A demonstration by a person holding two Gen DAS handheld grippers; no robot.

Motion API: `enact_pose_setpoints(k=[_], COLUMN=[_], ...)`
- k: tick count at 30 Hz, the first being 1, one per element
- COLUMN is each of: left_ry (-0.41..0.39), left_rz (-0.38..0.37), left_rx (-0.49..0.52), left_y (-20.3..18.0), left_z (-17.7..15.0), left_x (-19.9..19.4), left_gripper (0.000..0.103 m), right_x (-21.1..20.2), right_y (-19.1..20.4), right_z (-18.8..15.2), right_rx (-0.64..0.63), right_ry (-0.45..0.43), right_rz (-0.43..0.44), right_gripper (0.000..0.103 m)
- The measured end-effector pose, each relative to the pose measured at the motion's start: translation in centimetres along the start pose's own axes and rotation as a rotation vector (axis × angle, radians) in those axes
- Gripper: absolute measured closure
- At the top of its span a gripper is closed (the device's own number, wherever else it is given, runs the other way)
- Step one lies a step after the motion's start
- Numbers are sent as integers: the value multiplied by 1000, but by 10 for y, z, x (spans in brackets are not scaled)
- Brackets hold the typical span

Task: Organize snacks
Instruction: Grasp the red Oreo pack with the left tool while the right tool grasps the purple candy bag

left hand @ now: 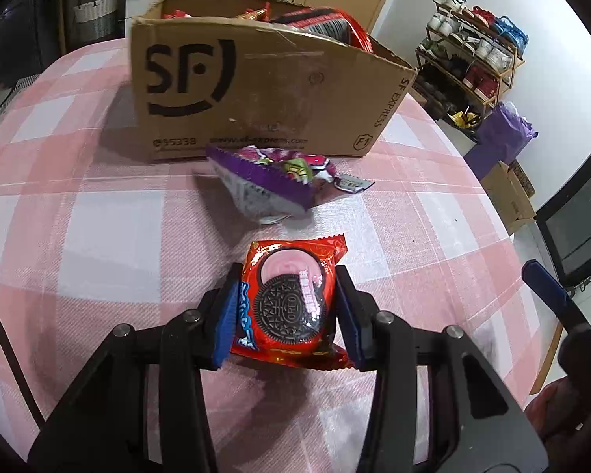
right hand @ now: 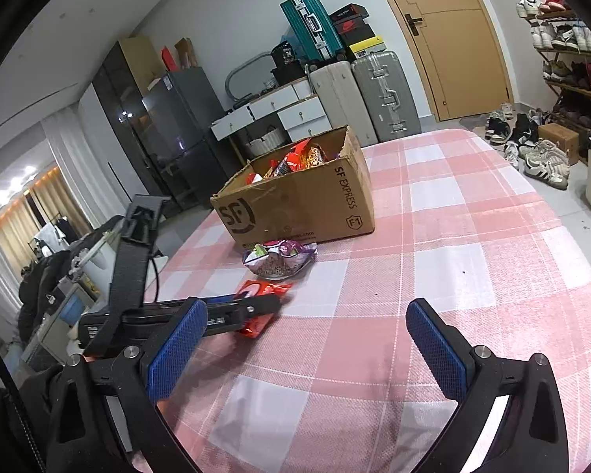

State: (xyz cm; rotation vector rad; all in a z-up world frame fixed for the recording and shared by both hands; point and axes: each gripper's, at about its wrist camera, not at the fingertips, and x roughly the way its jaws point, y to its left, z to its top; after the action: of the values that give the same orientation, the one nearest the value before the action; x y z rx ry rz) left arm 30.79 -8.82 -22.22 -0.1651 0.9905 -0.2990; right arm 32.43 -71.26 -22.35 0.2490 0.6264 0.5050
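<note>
Left gripper [left hand: 285, 307] squeezing the red foil Oreo packet [left hand: 291, 303] between its blue pads, down at the pink-and-white checked tablecloth [left hand: 98, 236]. Right gripper [right hand: 307, 339] hovering to the right, jaws spread wide, holding nothing. Lying farther off, a crumpled purple snack bag [left hand: 272, 181], touching the brown cardboard SF box [left hand: 256, 90] holding more snacks.

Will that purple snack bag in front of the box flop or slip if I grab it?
The purple bag looks crumpled and puffy, so it will likely flex and feel light. Its glossy film may slip between the fingers; gripping its serrated sealed edge seems safer. Contents may crush.
</note>
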Motion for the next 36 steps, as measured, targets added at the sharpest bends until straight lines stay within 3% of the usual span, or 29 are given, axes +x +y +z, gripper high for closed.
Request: enact_pose_setpoints(k=[14, 17, 25, 33, 36], left_ry=[-58, -64, -63, -60, -56], left_rz=[-13, -24, -59, -93, -106], left_rx=[-42, -51, -115, -128, -128], left_y=[49, 74, 115, 125, 125], left_z=[-12, -33, -49, -53, -54], left_x=[-40, -55, -62, -62, -63], left_gripper=[62, 62, 62, 62, 62], right_x=[22, 36, 88, 141, 155], right_y=[23, 26, 29, 14, 7], right_z=[3, 6, 21, 39, 46], right_rx=[-43, -46, -5, 91, 114], right_ry=[66, 92, 178, 258, 268], right_rz=[-31, -36, -25, 49, 36], right_gripper=[1, 1, 1, 1, 1])
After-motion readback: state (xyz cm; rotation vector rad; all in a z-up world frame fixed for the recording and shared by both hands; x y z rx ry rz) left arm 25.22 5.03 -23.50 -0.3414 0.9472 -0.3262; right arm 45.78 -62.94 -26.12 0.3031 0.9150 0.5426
